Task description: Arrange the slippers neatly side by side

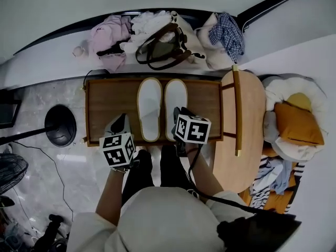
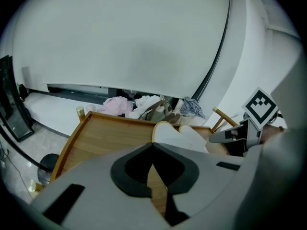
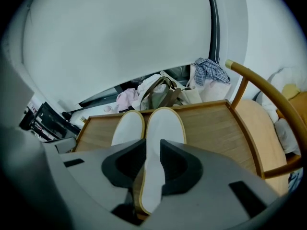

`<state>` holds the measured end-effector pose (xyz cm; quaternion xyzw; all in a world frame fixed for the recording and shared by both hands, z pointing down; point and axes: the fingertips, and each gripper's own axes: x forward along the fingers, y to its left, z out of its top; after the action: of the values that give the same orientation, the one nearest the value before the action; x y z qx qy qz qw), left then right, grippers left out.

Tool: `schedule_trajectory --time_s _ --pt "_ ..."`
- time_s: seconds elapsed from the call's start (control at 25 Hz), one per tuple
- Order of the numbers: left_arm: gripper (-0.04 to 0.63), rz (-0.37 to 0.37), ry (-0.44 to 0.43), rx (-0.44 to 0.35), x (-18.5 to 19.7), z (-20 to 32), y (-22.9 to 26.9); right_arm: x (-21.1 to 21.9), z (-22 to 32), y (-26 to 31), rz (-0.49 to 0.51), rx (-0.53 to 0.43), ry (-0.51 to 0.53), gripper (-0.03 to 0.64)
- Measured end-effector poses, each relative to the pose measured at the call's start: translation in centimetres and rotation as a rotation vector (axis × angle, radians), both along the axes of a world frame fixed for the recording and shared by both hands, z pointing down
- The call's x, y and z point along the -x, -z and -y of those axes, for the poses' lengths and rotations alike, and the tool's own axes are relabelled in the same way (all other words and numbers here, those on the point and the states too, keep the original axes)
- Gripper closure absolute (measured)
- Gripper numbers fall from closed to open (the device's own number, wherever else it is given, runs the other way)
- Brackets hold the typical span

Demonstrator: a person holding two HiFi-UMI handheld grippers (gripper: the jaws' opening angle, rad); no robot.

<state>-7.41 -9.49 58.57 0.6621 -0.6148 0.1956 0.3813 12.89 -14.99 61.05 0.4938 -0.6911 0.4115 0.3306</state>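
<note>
The left gripper [image 2: 153,148] holds its fingers tip to tip, empty, above the wooden counter [image 2: 103,137]; two white slippers [image 2: 171,132] lie far right.

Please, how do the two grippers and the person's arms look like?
The left gripper and the right gripper each have a pale grey body, dark grey fingers and a white cube with black square markers. A black cable leaves the right gripper. The cream sleeves are loose.
</note>
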Motion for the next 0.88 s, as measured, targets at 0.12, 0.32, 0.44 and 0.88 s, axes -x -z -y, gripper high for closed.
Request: schedule_trajectory --time_s 0.12,0.32,0.44,0.88 --pt "0.578 0.005 0.019 -0.030 -0.3 0.1 1.3 -0.2 0.2 1.1 -0.003 -0.027 0.033 0.512" --pt "0.578 0.017 0.046 -0.077 -1.4 0.3 3.7 -0.7 0.9 3.5 0.006 -0.079 0.081 0.512" --pt "0.578 0.024 0.054 -0.103 -2.2 0.6 5.2 -1.4 1.6 4.9 0.004 -0.109 0.104 0.514" --pt "0.578 0.089 0.065 -0.248 -2.5 3.8 11.7 -4.5 4.3 12.3 0.013 -0.250 0.116 0.540"
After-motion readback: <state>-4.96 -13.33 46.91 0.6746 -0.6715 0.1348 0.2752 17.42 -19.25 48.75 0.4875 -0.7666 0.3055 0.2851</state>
